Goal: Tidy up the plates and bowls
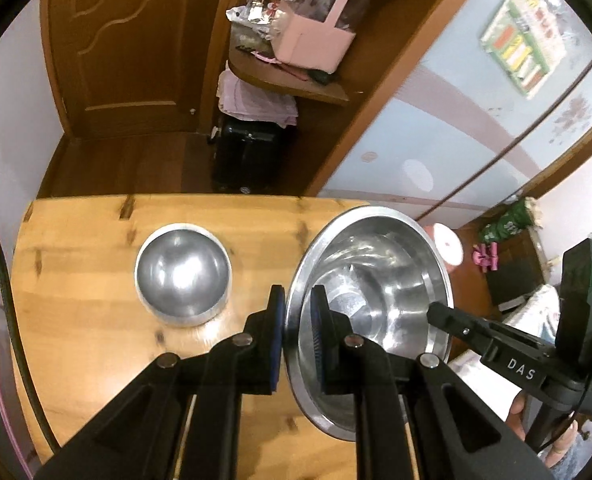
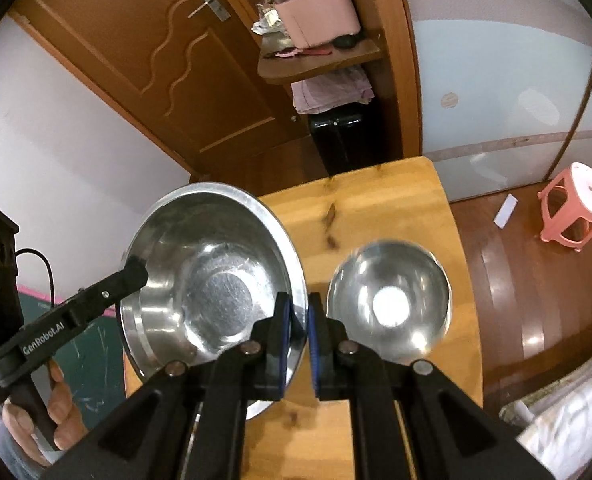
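Steel big bowl (image 1: 369,312) hanging above bench (image 1: 96,240), tilted; left gripper (image 1: 299,320) and right gripper (image 2: 297,328) jaws pinching opposite rims. Small bowl (image 1: 183,274) sitting on bench. Step: carrying big bowl. Next, likely: levelling, aligning with small bowl for stacking.

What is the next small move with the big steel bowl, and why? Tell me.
Probably carry it level toward bare table and set it down. The left claw and right claw pinch opposite sides of the big bowl rim, it hangs off the wood, and a smaller bowl sits close by.
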